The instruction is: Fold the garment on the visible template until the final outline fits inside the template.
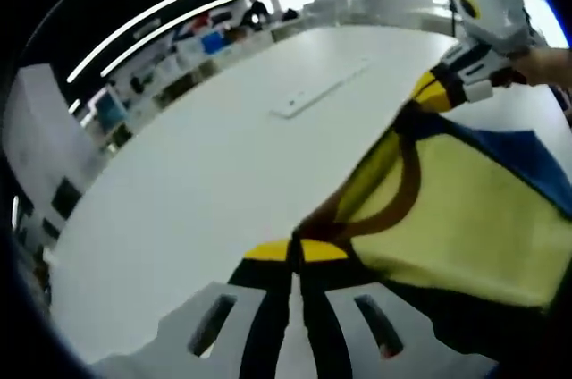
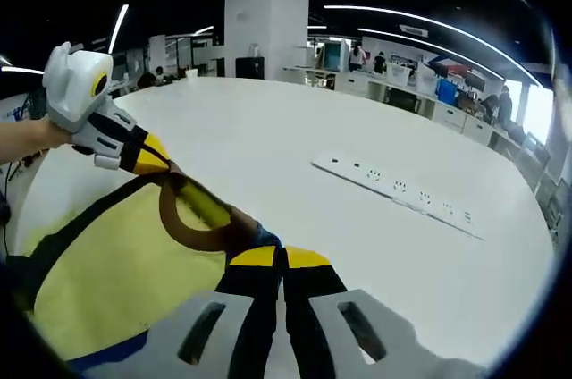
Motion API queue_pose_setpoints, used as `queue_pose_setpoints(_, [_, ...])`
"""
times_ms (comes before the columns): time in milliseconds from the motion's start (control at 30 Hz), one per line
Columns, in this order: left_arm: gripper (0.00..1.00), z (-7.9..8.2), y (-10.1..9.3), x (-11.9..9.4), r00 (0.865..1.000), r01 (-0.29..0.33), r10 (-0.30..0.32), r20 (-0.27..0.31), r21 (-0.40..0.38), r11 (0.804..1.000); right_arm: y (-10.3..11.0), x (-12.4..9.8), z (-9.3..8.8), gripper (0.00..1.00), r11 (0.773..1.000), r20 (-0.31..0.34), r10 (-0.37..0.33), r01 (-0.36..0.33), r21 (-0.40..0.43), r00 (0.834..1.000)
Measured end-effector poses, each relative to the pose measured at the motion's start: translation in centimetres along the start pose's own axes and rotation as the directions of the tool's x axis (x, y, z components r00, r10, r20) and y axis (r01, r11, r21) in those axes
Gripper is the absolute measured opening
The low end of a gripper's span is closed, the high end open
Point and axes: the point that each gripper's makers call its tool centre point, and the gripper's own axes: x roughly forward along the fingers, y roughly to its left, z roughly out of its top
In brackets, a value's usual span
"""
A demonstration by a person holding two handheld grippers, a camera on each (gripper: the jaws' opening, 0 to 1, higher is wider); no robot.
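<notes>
Clearly both tools are busy with the cloth. The left hand-held gripper (image 1: 292,258) has its jaws pinched together on the garment (image 1: 456,218) at one shoulder, right by the brown neckband (image 1: 407,184); the right hand-held gripper (image 2: 282,260) is clamped the same way on the opposite shoulder. Between them the yellow garment, with dark trim and a blue part behind, hangs stretched and lifted above the white desk (image 1: 206,155), collar edge uppermost. A white power strip (image 2: 399,189) lies farther out on the desk, well apart from the cloth. I cannot make out any template from where these views look. To my eye this is the carrying or spreading step, with no fold yet made. Next, I judge, the pair must lower the garment flat and square onto the template, keeping the shoulders level.
</notes>
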Motion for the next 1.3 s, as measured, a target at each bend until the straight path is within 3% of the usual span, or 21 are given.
queue_pose_setpoints(367, [0.00,-0.4,0.1,0.9,1.000,0.001,-0.001,0.010,0.029,1.000,0.6,-0.1,-0.7,0.02,0.999,-0.014,-0.007,0.007,-0.043,1.000])
queue_pose_setpoints(633, [0.14,0.4,0.7,0.5,0.999,-0.018,0.017,0.030,0.044,0.999,0.2,-0.4,-0.4,0.21,0.998,-0.001,-0.029,0.029,-0.049,1.000])
queue_pose_setpoints(900, [0.28,2.5,1.0,-2.4,0.993,-0.055,0.053,0.105,0.020,0.998,0.6,-3.0,1.9,0.37,0.999,0.060,-0.038,0.040,-0.028,0.997])
queue_pose_setpoints(967, [0.35,3.3,0.7,-3.6,0.986,-0.057,0.053,0.158,0.019,0.998,1.2,-4.1,2.5,0.39,0.999,0.077,-0.031,0.033,-0.025,0.997])
queue_pose_setpoints(1000, [0.40,3.3,0.7,-3.9,0.986,-0.058,0.055,0.156,0.014,0.998,1.4,-4.5,2.6,0.40,0.999,0.083,-0.029,0.032,-0.027,0.996])
queue_pose_setpoints(1133, [0.45,3.3,-0.1,-5.7,0.985,-0.046,0.044,0.166,0.010,0.999,2.3,-6.2,3.1,0.49,0.999,0.095,-0.013,0.016,-0.030,0.995])
queue_pose_setpoints(1200, [0.53,3.6,-0.5,-6.8,0.984,-0.033,0.031,0.176,0.008,0.999,2.8,-7.2,3.7,0.51,1.000,0.108,-0.006,0.010,-0.030,0.994])
queue_pose_setpoints(1300, [0.56,4.3,-1.1,-8.9,0.976,-0.014,0.017,0.216,-0.017,1.000,3.5,-8.7,4.2,0.52,1.000,0.126,-0.001,0.004,-0.025,0.992])
